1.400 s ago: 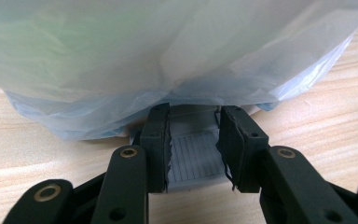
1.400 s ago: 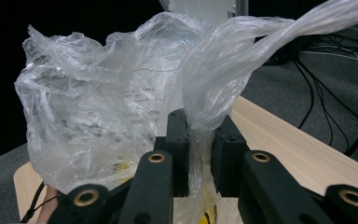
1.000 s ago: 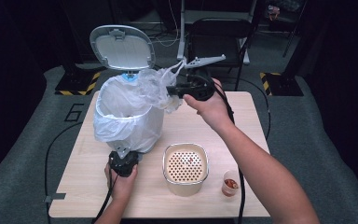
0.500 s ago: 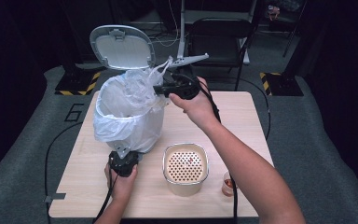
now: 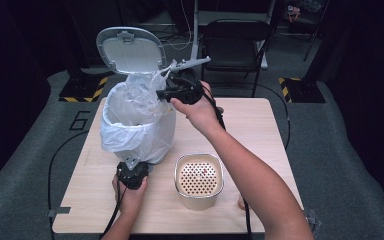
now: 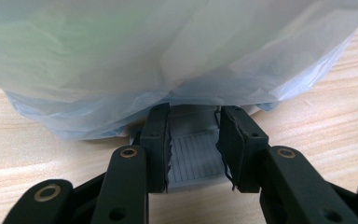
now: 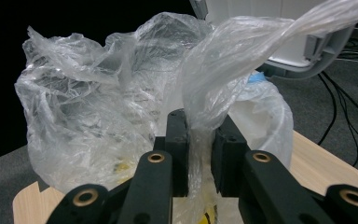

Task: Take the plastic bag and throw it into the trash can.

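Observation:
A pedal bin [image 5: 156, 142] stands at the table's left with its grey lid [image 5: 130, 50] up and a white liner [image 5: 125, 132] draped over its rim. My left gripper [image 5: 131, 167] sits at the bin's front base. Its jaws are shut on the grey ribbed pedal [image 6: 193, 161] under the hanging liner [image 6: 168, 56]. My right gripper [image 5: 162, 95] is at the bin's top right edge, shut on a strip of a crumpled clear plastic bag [image 7: 98, 107]. That clear bag [image 5: 140, 97] bulges over the bin's opening.
A beige container with a perforated lid [image 5: 198, 180] stands on the wooden table [image 5: 260, 130] just right of the bin's front. A black folding chair [image 5: 235, 45] stands behind the table. Cables trail from both grippers across the tabletop.
My right gripper has carried the clear bag leftward and slightly down, from beside the bin to over its opening. The left gripper has stayed at the pedal.

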Action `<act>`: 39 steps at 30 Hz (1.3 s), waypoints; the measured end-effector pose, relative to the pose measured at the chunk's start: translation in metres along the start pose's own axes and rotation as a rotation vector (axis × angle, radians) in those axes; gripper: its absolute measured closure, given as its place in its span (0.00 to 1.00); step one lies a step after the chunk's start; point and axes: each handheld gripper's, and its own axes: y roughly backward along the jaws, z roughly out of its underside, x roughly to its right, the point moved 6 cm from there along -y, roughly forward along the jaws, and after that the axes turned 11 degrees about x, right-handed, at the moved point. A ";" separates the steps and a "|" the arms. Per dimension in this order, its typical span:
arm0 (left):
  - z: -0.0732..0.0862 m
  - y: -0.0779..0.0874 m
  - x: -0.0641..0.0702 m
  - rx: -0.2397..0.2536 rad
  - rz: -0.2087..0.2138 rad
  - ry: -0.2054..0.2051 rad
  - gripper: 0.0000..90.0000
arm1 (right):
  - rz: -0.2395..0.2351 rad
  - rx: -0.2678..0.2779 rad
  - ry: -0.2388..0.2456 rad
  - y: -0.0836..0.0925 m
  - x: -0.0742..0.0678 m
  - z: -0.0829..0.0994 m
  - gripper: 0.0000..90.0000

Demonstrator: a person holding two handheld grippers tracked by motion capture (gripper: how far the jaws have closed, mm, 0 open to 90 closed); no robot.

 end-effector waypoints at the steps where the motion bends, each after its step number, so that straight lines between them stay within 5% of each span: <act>1: 0.000 0.001 0.000 -0.011 0.002 -0.003 0.71 | -0.003 -0.005 0.009 -0.002 0.000 0.001 0.87; 17: 0.000 0.001 0.001 -0.008 0.002 0.000 0.71 | 0.011 -0.027 0.036 -0.029 -0.021 -0.002 0.87; 39: 0.000 0.000 0.000 -0.001 0.000 0.000 0.71 | 0.077 -0.017 0.047 -0.061 -0.015 -0.003 0.86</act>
